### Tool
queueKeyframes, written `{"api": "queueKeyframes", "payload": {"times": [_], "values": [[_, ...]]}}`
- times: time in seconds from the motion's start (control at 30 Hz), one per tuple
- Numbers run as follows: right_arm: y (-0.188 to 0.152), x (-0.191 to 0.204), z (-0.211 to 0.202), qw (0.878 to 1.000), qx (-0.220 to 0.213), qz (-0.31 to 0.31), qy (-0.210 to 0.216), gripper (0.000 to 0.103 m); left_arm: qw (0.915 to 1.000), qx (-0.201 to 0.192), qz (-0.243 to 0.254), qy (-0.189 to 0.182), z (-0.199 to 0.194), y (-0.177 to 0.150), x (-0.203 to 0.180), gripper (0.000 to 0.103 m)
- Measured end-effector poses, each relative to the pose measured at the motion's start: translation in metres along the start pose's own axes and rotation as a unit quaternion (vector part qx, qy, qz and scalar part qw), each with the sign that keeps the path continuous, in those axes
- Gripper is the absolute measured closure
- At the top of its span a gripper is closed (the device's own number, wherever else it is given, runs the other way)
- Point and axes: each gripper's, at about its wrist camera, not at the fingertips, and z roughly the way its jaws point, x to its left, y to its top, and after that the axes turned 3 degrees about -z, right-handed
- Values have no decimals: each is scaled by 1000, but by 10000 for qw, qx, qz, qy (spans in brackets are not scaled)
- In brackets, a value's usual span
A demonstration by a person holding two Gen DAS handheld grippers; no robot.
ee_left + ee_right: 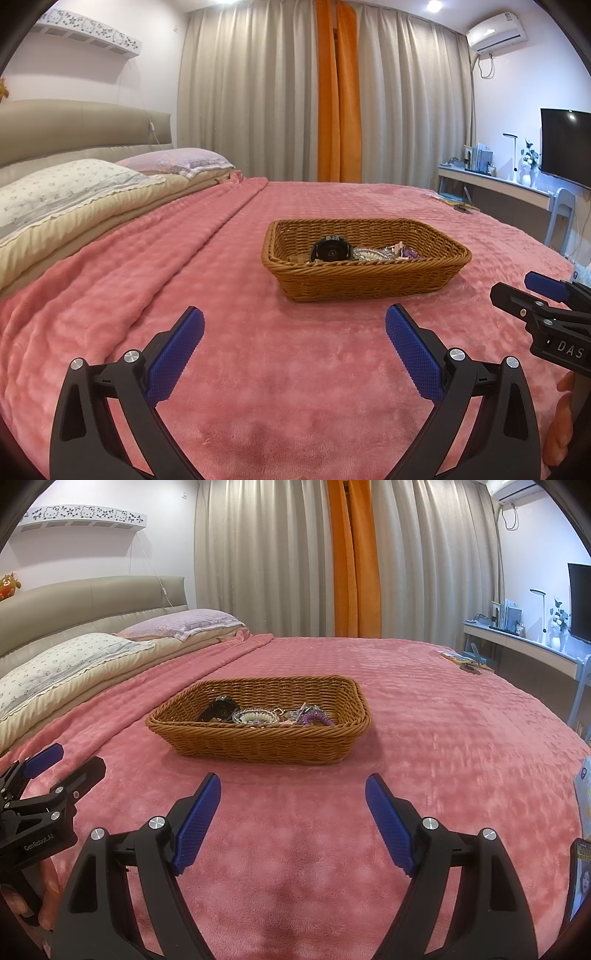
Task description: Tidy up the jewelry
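Your left gripper [294,321] has its jaws spread wide with nothing between them, only pink blanket [280,387] showing below the two blue pads. Your right gripper [292,789] stands the same way: jaws wide apart, empty, held over the blanket and clear of it as far as the views show.

From the left wrist view, your right gripper juts in at 3 o'clock, well apart from the left one. From the right wrist view, your left gripper sits at 9 o'clock, with your fingers [46,893] wrapped on its handle below.

The wicker basket [365,284] lies on the blanket ahead of both grippers, near but not touched: at about 1 o'clock from the left jaws, at about 11 o'clock from the right jaws. The jewelry is inside it. A black watch [330,250] lies toward the basket's left part, a pale beaded bracelet [255,716] sits at the middle, and a purple coiled band [317,719] lies at the right. Other small pieces between them are too tangled to tell apart.

Farther out, two pillows [74,184] lie at 10 o'clock by the headboard, grey curtains [258,92] with an orange strip hang at 12 o'clock, and a desk [491,184] with a dark screen stands at 2 o'clock.
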Motion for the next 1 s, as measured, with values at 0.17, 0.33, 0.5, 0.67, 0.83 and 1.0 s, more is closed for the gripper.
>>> {"api": "queueKeyframes", "payload": {"times": [0.17, 0.33, 0.5, 0.67, 0.83, 1.0], "values": [[0, -1, 1, 10000, 19, 9, -12, 26, 10000, 2, 6, 2, 0, 0, 0, 8], [0, -1, 1, 10000, 19, -7, -20, 26, 10000, 4, 9, 3, 0, 0, 0, 8], [0, -1, 2, 10000, 20, 13, -8, 26, 10000, 6, 9, 1, 0, 1, 0, 8], [0, -1, 1, 10000, 20, 5, -11, 26, 10000, -2, 17, -5, 0, 0, 0, 8], [0, -2, 2, 10000, 18, 12, -9, 26, 10000, 3, 18, -3, 0, 0, 1, 8], [0, -2, 2, 10000, 16, 4, -11, 26, 10000, 2, 25, -7, 0, 0, 1, 8]]}}
